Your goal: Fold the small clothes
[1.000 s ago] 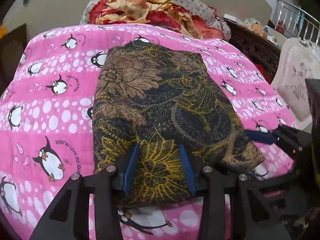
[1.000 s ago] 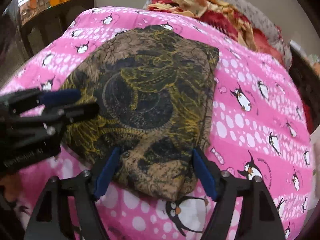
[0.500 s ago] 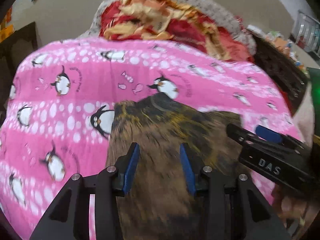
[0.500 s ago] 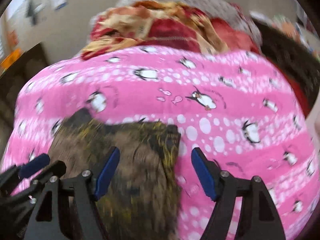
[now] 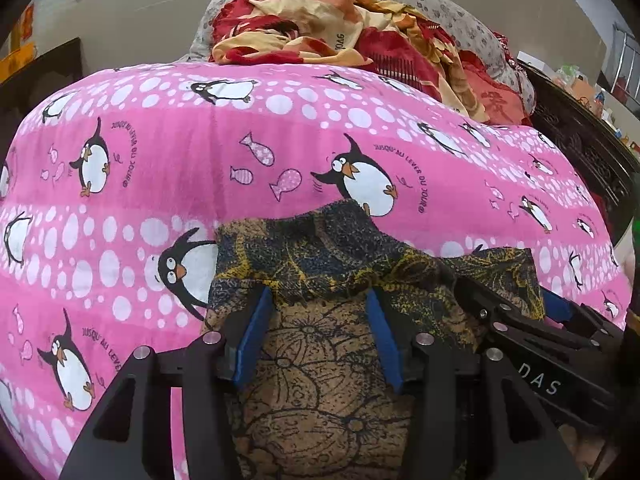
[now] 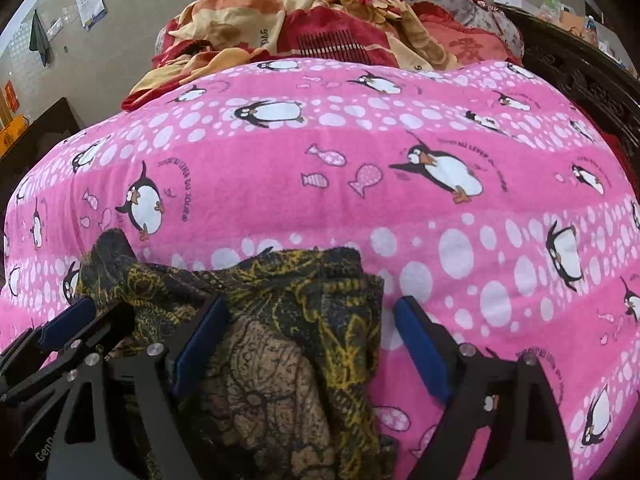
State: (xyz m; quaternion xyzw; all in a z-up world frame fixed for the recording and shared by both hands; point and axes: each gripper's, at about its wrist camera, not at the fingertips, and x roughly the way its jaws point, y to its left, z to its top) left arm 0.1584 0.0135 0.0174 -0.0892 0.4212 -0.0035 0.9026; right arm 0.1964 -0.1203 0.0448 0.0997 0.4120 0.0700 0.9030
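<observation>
A small dark garment with yellow and brown floral print (image 5: pixel 320 264) lies bunched on the pink penguin blanket (image 5: pixel 200 160); its near part is doubled over toward the far edge. My left gripper (image 5: pixel 316 336) is open, its blue fingers spread over the cloth's left part. My right gripper (image 6: pixel 308 344) is open over the garment's (image 6: pixel 288 312) right part, the right finger above the blanket (image 6: pixel 400 160). Each gripper shows at the side of the other's view: the right one (image 5: pixel 548 332), the left one (image 6: pixel 68 328).
A heap of red and yellow bedding (image 5: pixel 340 28) and a floral pillow (image 5: pixel 460 20) lie at the far end of the bed. A dark carved bed frame (image 5: pixel 580 140) runs along the right. Dark furniture (image 6: pixel 48 128) stands at the left.
Both grippers have moved forward from the garment's near edge to its far part. The flat garment now lies doubled and bunched, and more bare blanket shows ahead.
</observation>
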